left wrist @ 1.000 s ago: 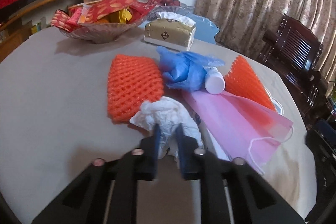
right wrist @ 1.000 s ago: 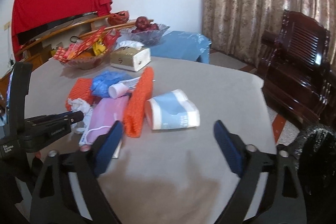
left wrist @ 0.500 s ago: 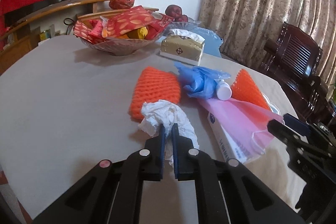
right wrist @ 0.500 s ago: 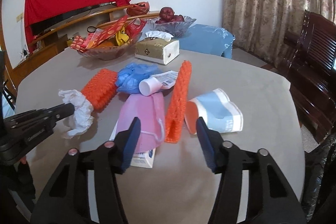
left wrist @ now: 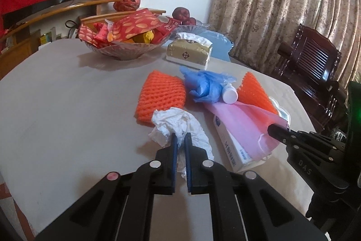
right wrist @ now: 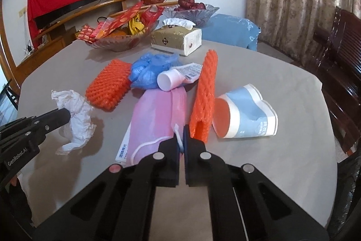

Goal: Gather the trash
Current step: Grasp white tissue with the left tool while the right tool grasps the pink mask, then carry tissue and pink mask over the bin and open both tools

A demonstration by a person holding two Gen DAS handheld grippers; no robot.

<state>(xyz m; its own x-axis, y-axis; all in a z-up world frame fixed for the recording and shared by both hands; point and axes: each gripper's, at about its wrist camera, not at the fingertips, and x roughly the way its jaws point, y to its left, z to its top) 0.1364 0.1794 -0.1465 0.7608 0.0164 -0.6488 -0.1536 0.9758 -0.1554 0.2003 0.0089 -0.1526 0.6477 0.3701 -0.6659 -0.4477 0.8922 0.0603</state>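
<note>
On the grey table (left wrist: 56, 110), left wrist view: left gripper (left wrist: 181, 139) clamped on a crumpled white tissue (left wrist: 178, 125), just in front of an orange foam net (left wrist: 161, 96). Blue plastic glove (left wrist: 204, 87) and pink face mask (left wrist: 243, 125) lie to the right.

Right wrist view: right gripper (right wrist: 180, 139), jaws just closed, pinches the pink face mask's near edge with its white ear loop (right wrist: 178, 131). Crushed paper cup (right wrist: 246, 114) lies right of it, beside a second orange foam net (right wrist: 205, 94).

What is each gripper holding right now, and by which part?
The left gripper is shut on the crumpled tissue, pinching its near edge. The right gripper has just closed on the pink face mask, at its near corner by the ear loop.
</note>
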